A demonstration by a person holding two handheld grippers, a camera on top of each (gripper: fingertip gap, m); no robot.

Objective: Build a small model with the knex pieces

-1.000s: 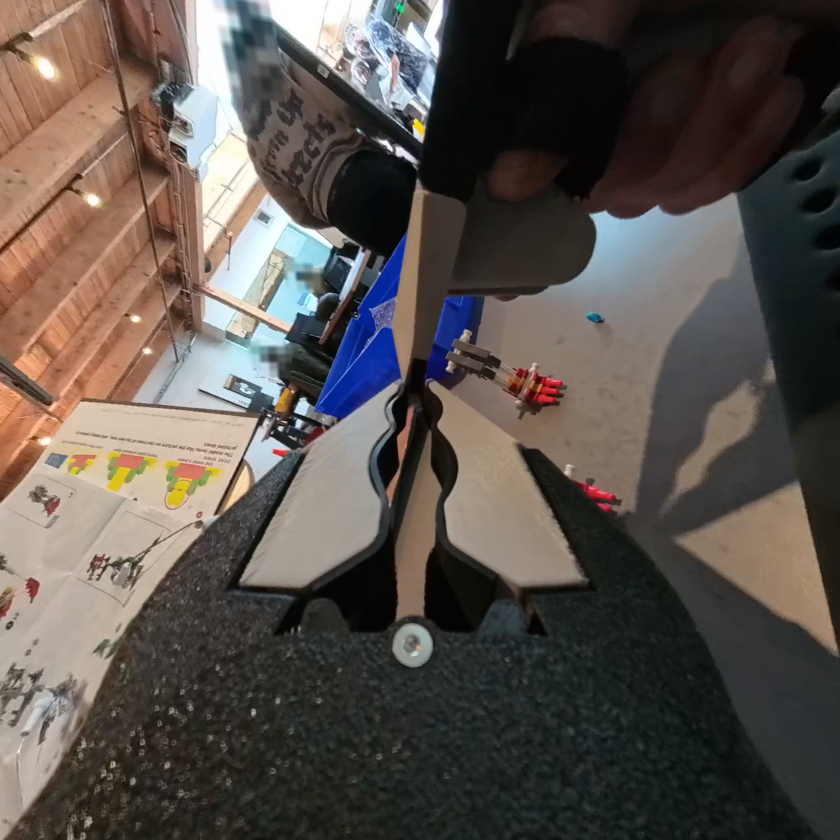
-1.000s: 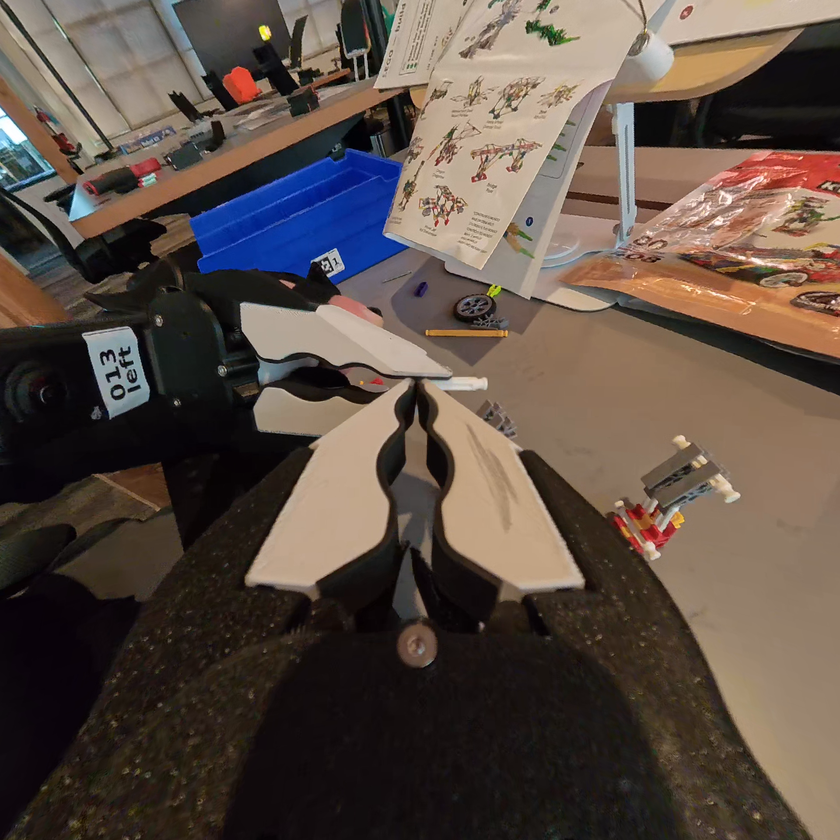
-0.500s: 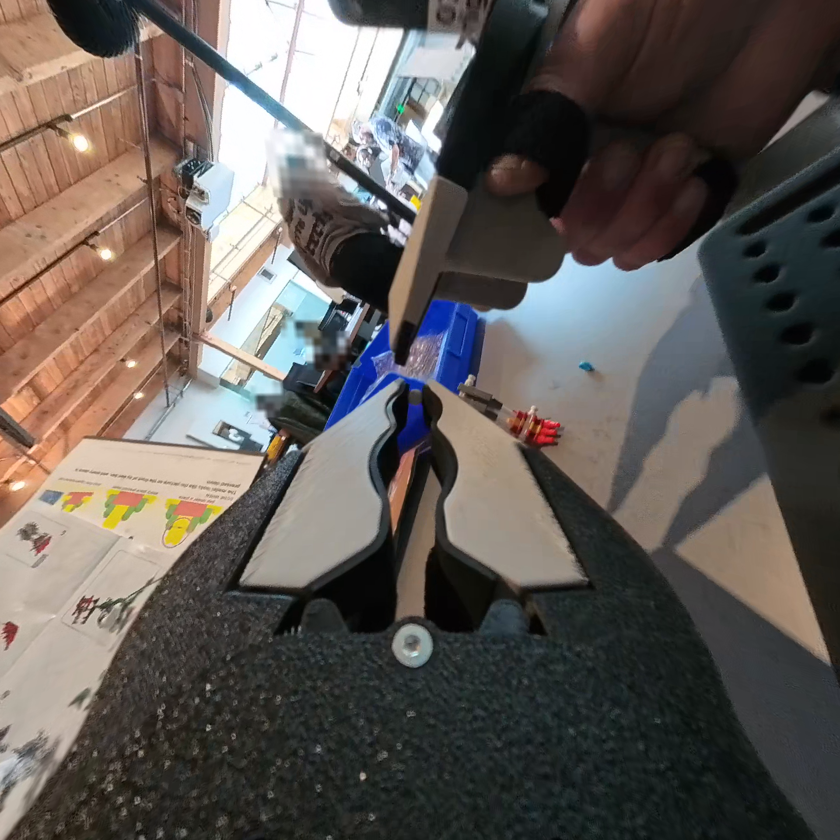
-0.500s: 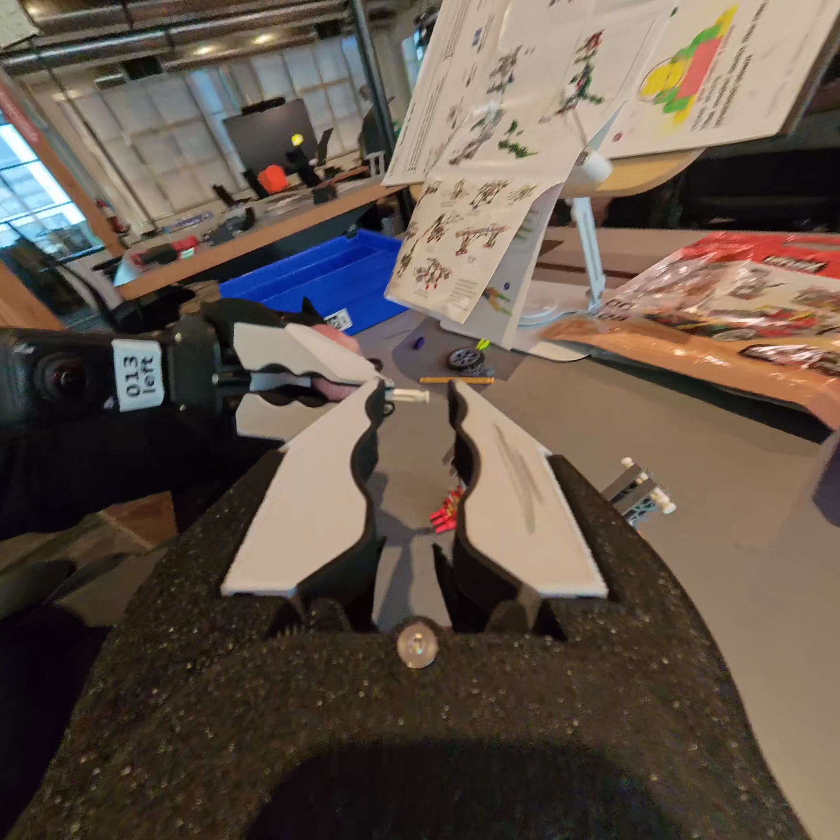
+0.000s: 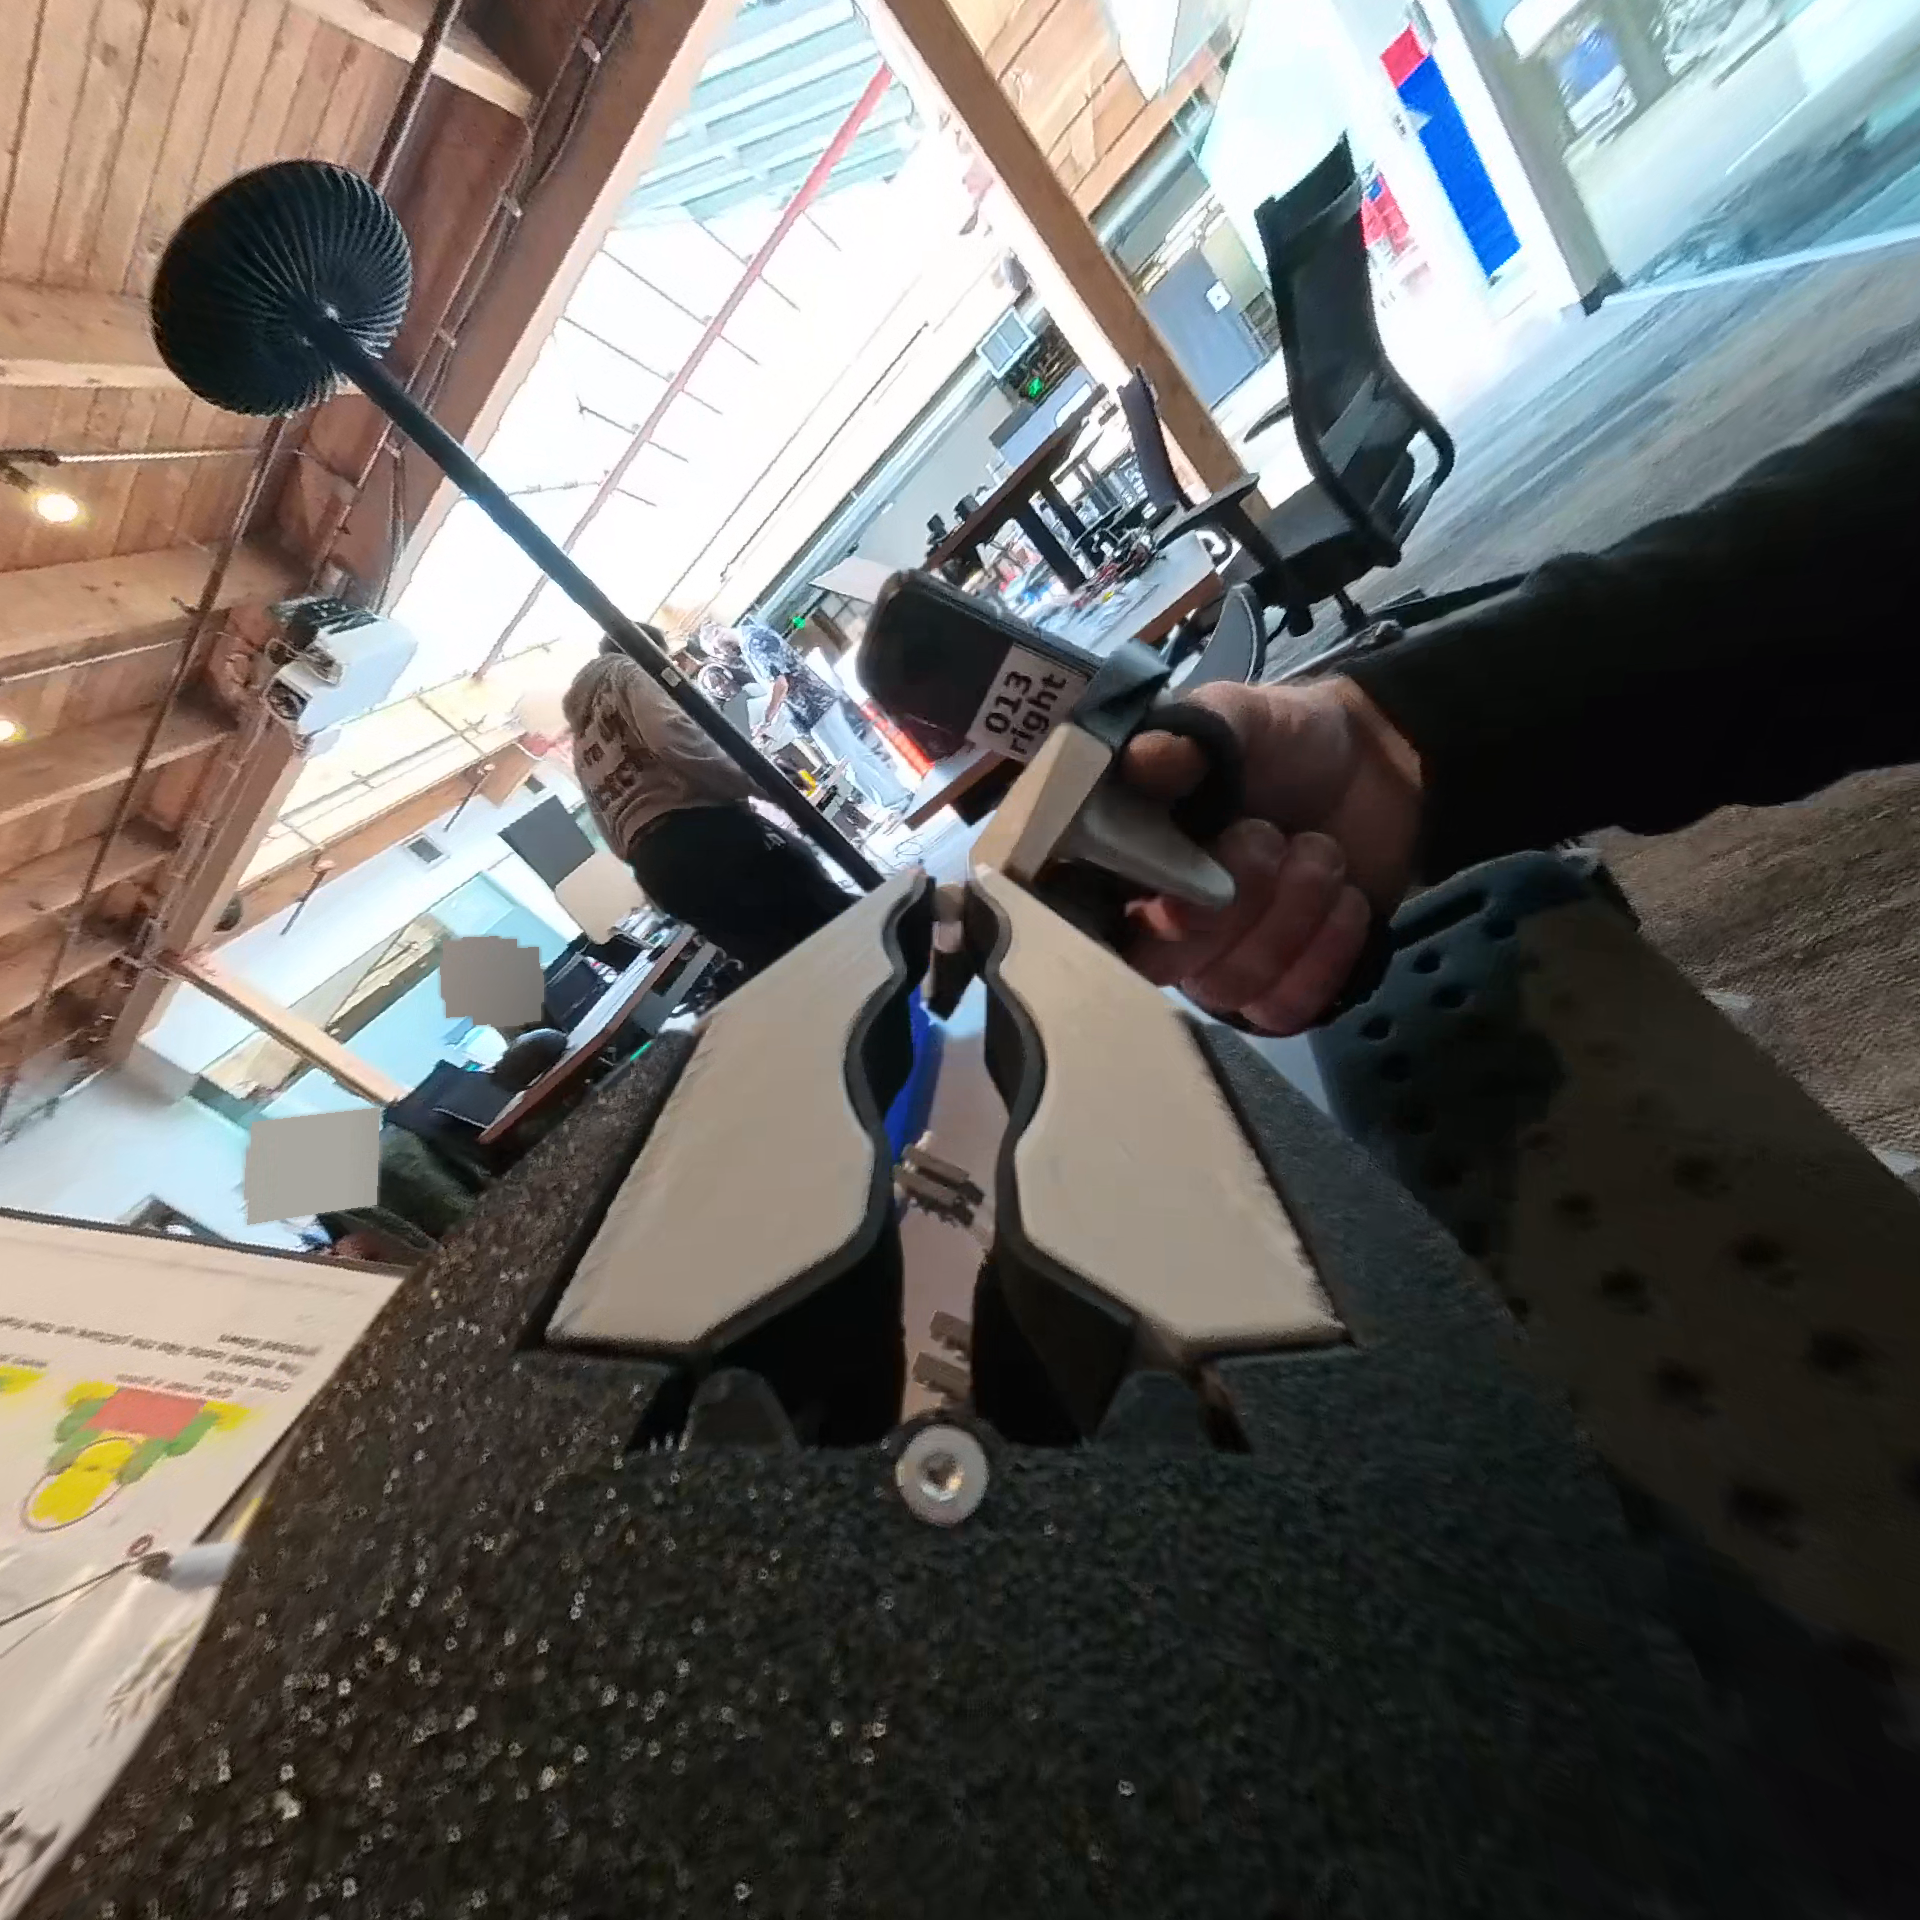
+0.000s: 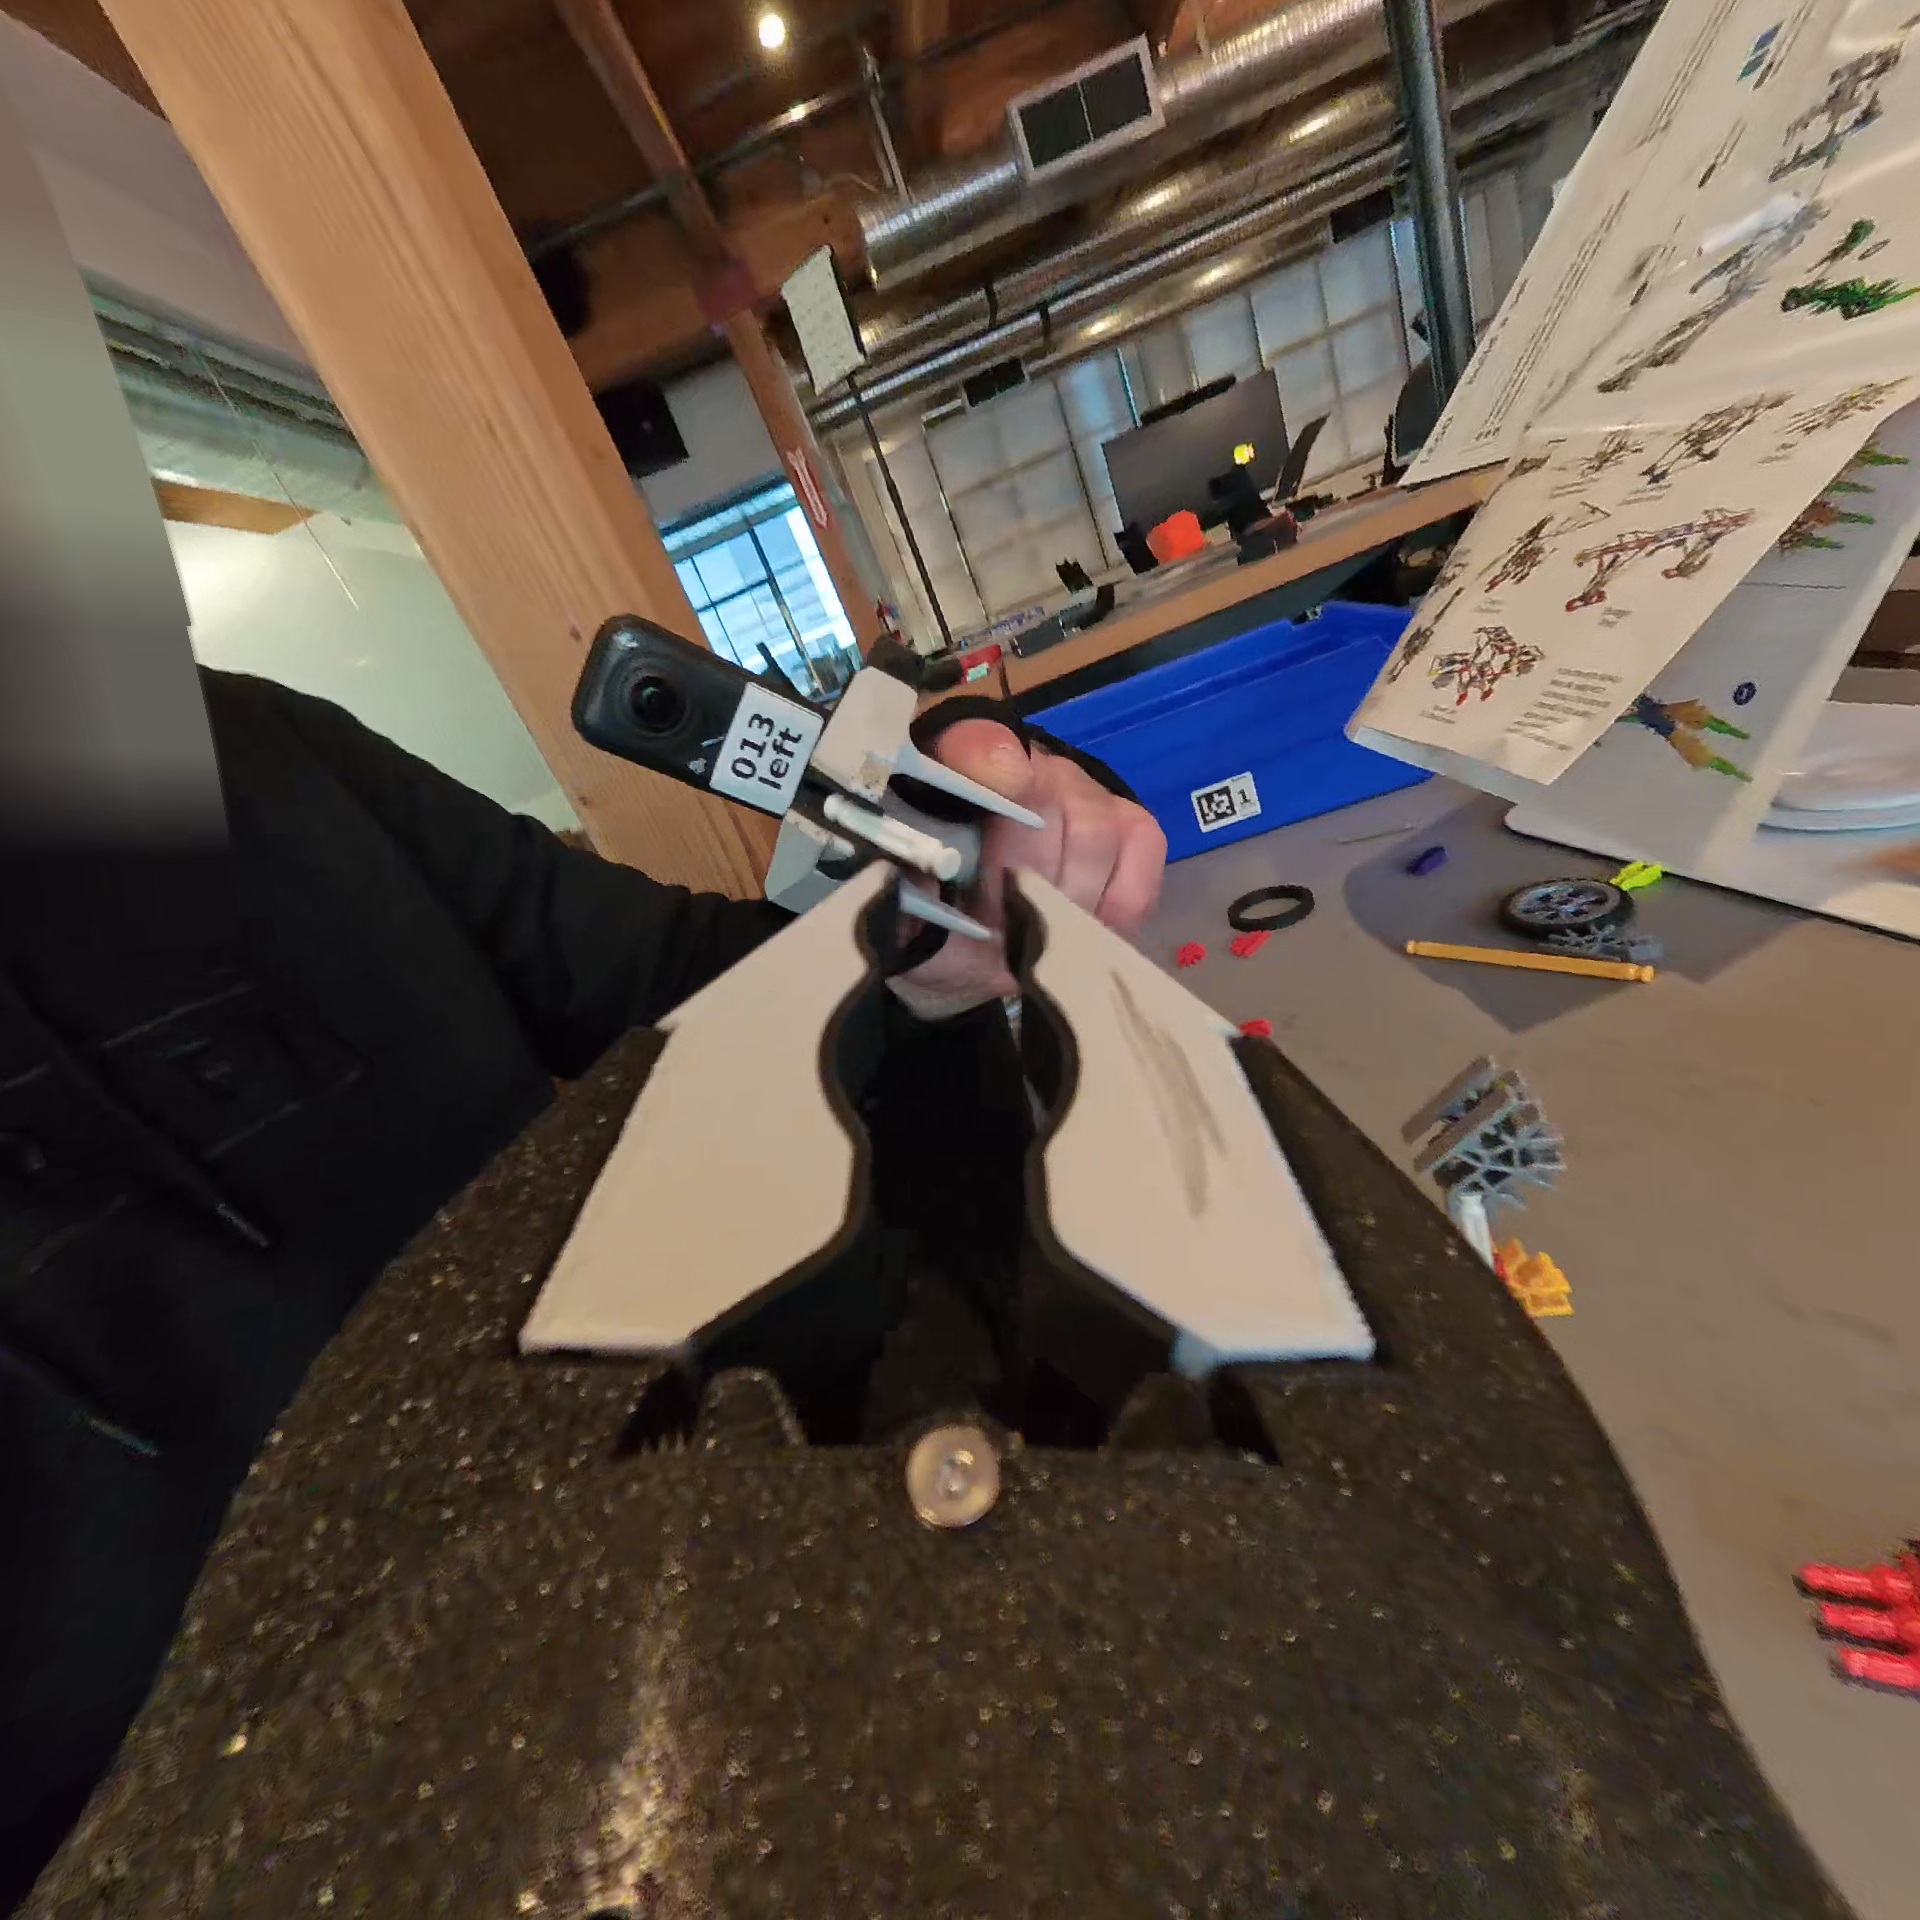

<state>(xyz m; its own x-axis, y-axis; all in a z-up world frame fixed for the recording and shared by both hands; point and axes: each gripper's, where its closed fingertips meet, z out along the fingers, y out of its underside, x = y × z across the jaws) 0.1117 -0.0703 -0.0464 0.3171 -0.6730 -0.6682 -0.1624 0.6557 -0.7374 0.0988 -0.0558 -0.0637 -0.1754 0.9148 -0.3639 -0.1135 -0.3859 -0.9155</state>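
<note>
My left gripper (image 5: 948,904) is shut on a short white rod (image 5: 945,920), whose end shows between the fingertips. The right wrist view shows that gripper (image 6: 935,862) raised in a hand, with the white rod (image 6: 894,836) pinched between its fingers and sticking out toward me. My right gripper (image 6: 956,899) is open and holds nothing. Its tips are just below and in front of the rod's free end, and the pads do not press on it. In the left wrist view the right gripper (image 5: 982,868) sits just beyond my left fingertips.
On the grey table (image 6: 1558,1351) lie a black ring (image 6: 1270,907), a wheel (image 6: 1564,904), a yellow rod (image 6: 1527,961), a grey connector assembly (image 6: 1486,1143) and red pieces (image 6: 1870,1631). A blue bin (image 6: 1247,717) and a propped instruction sheet (image 6: 1662,468) stand behind, a wooden post (image 6: 416,416) at left. My left and right fingertips are right by each other.
Both grippers rose from the table and tilted upward. My right gripper went from shut to open, then narrowed a little. My left gripper kept its hold on the white rod.
</note>
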